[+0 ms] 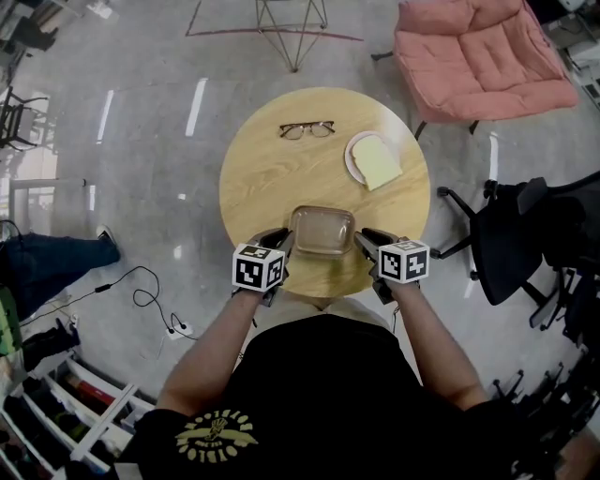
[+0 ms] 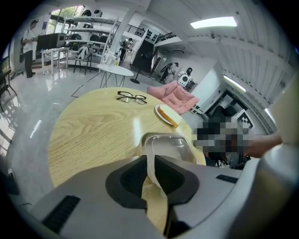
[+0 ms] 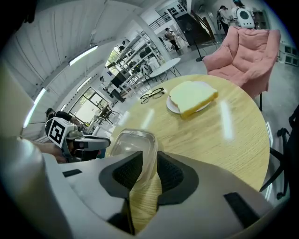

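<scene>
A clear plastic container point(image 1: 322, 230) sits near the front edge of a round wooden table point(image 1: 272, 173). My left gripper point(image 1: 283, 238) is shut on the container's left rim, and my right gripper point(image 1: 362, 238) is shut on its right rim. In the left gripper view the jaws point(image 2: 150, 163) pinch the thin clear wall of the container point(image 2: 169, 145). The right gripper view shows the same on the other side, jaws point(image 3: 149, 162) closed on the container point(image 3: 134, 144). Farther back lie a slice of bread on a white plate point(image 1: 375, 160) and a pair of glasses point(image 1: 307, 129).
A pink armchair point(image 1: 480, 54) stands beyond the table at the back right. A black office chair point(image 1: 530, 234) is close on the right. Cables point(image 1: 150, 302) trail on the floor to the left, by low shelves point(image 1: 66, 403). A wire frame point(image 1: 281, 28) stands behind the table.
</scene>
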The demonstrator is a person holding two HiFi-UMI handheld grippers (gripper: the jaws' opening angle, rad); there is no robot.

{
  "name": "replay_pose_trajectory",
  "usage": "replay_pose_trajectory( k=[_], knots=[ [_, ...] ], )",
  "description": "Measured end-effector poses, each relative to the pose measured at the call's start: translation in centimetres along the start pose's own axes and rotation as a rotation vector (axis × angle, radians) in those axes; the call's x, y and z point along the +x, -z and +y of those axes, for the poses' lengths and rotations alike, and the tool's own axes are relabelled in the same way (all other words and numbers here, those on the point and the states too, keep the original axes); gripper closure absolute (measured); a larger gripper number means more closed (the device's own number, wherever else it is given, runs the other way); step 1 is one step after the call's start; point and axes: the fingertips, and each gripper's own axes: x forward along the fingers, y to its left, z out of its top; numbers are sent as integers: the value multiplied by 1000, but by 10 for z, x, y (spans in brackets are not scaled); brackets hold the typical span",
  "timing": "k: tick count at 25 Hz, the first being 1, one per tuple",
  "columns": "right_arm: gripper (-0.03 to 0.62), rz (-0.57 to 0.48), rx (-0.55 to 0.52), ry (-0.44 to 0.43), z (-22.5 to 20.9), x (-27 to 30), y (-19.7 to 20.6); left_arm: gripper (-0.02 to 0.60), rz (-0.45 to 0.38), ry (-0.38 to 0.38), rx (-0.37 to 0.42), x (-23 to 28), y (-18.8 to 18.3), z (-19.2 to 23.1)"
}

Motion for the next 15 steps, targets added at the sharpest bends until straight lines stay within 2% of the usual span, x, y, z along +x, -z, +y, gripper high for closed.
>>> replay_pose_trajectory(
  k=[7,9,15],
  knots=[
    [505,11,-14,20,-4,8,7,530,31,4,-12,7,8,3],
    [545,1,0,12,-4,10,8,531,33,7,-12,9,9,2],
    [571,-20,69,6,-7,10,9,531,31,10,-19,8,12,2]
  ],
)
